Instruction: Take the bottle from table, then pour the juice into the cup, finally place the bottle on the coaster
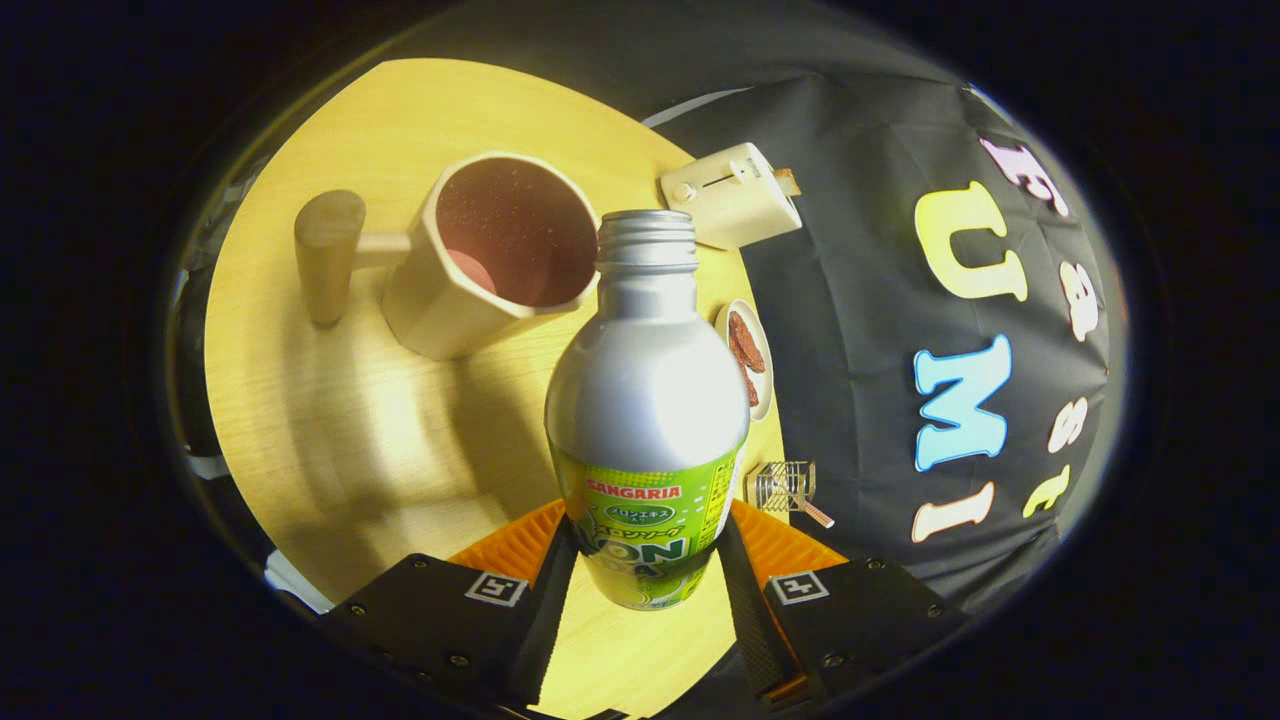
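A silver bottle [647,400] with a green label is held between my gripper's fingers [645,565], which are shut on its lower body. The view is rolled, so the bottle is tilted over the wooden table [330,420]. Its open threaded neck [648,240] sits just beside the rim of a cream cup [490,255] with a wooden handle [325,255]. The cup's inside looks dark reddish with a paler patch at the bottom. I cannot make out any liquid stream.
A white toaster [732,195] stands beyond the bottle near the table's far edge. A small white plate [748,355] with brown food lies beside the bottle. A small wire cage object [783,487] sits near the fingers.
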